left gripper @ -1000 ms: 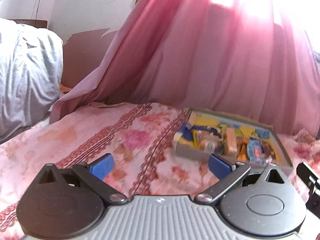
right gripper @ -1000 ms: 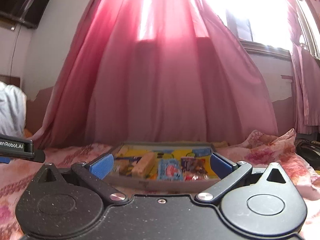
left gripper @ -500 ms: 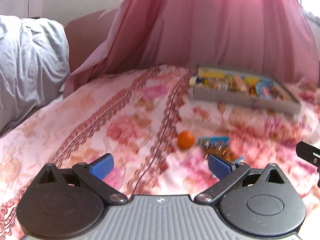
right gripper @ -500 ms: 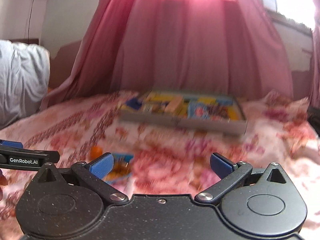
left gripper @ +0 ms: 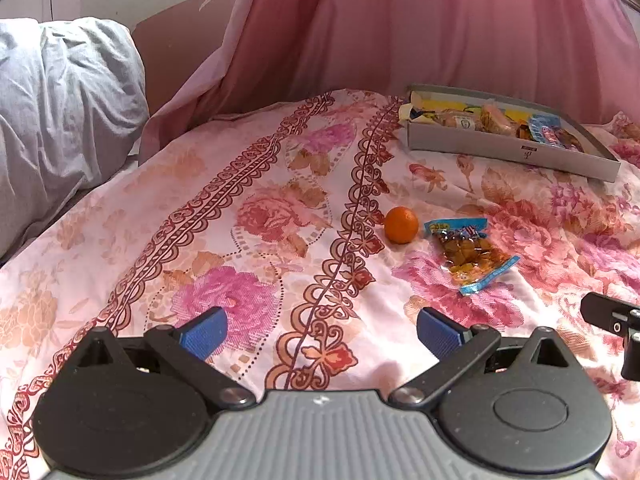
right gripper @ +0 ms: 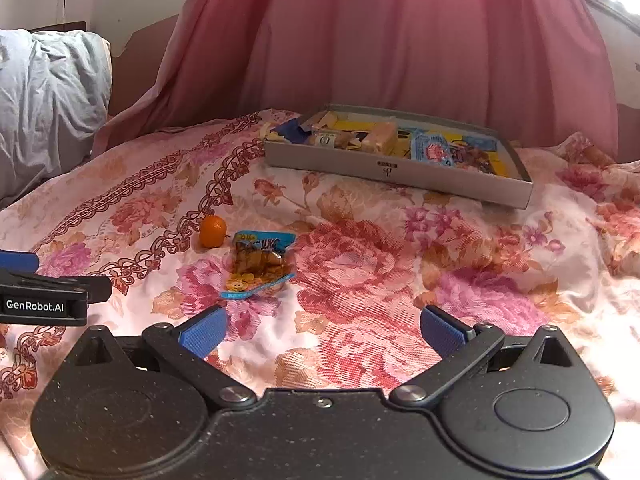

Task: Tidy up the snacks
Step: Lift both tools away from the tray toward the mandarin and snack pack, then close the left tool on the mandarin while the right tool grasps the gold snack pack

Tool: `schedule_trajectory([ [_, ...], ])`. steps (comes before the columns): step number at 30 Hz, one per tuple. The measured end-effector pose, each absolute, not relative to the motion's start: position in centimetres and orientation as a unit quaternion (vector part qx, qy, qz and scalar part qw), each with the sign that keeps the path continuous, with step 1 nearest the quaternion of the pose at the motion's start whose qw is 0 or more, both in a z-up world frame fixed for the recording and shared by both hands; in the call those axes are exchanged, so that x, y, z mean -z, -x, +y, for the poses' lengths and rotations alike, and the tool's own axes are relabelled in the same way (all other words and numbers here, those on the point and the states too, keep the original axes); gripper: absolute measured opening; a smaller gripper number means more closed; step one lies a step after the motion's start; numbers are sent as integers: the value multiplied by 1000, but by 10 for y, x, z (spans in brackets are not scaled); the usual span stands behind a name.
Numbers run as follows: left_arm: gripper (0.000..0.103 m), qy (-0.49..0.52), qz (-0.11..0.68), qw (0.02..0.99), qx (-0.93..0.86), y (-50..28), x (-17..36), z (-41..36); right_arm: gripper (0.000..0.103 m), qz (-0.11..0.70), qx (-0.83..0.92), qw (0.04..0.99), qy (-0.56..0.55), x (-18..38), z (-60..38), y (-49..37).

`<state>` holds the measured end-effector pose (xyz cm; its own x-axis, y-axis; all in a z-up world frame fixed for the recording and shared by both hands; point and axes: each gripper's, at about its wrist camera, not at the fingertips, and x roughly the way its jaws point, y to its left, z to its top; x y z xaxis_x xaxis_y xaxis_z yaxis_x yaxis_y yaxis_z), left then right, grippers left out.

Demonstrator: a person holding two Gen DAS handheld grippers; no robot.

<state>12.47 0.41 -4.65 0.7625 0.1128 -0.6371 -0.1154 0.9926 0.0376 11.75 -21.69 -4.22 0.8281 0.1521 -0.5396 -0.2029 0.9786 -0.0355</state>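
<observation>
A small orange fruit (left gripper: 401,225) (right gripper: 213,231) lies on the floral bedspread beside a blue-edged packet of brown snacks (left gripper: 469,250) (right gripper: 258,264). Farther back sits a shallow grey box (left gripper: 508,152) (right gripper: 396,174) holding several wrapped snacks. My left gripper (left gripper: 320,330) is open and empty, hovering over the bedspread short of the fruit. My right gripper (right gripper: 322,330) is also open and empty, with the packet just ahead of its left finger. The left gripper's side shows at the left edge of the right wrist view.
The bed is covered by a pink floral sheet (left gripper: 248,216) (right gripper: 400,264). A grey-white pillow or duvet (left gripper: 60,112) (right gripper: 44,100) is piled at the left. Pink curtains (left gripper: 420,28) (right gripper: 400,40) hang behind the box.
Both grippers have pulled back and tilted down from the box. The fruit and the snack packet on the bedspread have come into view; the box now lies farther away.
</observation>
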Motion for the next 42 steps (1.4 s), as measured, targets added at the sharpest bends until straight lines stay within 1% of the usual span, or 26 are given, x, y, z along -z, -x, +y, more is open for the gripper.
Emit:
schedule_trajectory([
  [12, 103, -18, 347, 937, -44, -162, 45, 1, 102, 304, -112, 945, 42, 45, -212, -154],
  [18, 103, -13, 354, 934, -49, -193, 45, 0, 102, 271, -120, 952, 80, 43, -206, -184],
  [22, 102, -1, 361, 931, -57, -217, 49, 0, 102, 251, -135, 953, 104, 57, -197, -206],
  [27, 103, 27, 359, 932, -38, -243, 52, 4, 102, 273, -143, 945, 109, 79, -174, -230],
  [34, 102, 43, 353, 935, 1, -271, 58, 3, 102, 269, -155, 941, 136, 95, -149, -241],
  [37, 102, 60, 345, 936, 28, -277, 60, 3, 99, 271, -146, 941, 138, 96, -147, -245],
  [40, 102, 53, 348, 935, 41, -281, 62, 1, 94, 266, -151, 942, 138, 96, -147, -246],
  [42, 99, 46, 351, 934, 45, -283, 64, -1, 90, 267, -160, 940, 139, 97, -145, -247],
])
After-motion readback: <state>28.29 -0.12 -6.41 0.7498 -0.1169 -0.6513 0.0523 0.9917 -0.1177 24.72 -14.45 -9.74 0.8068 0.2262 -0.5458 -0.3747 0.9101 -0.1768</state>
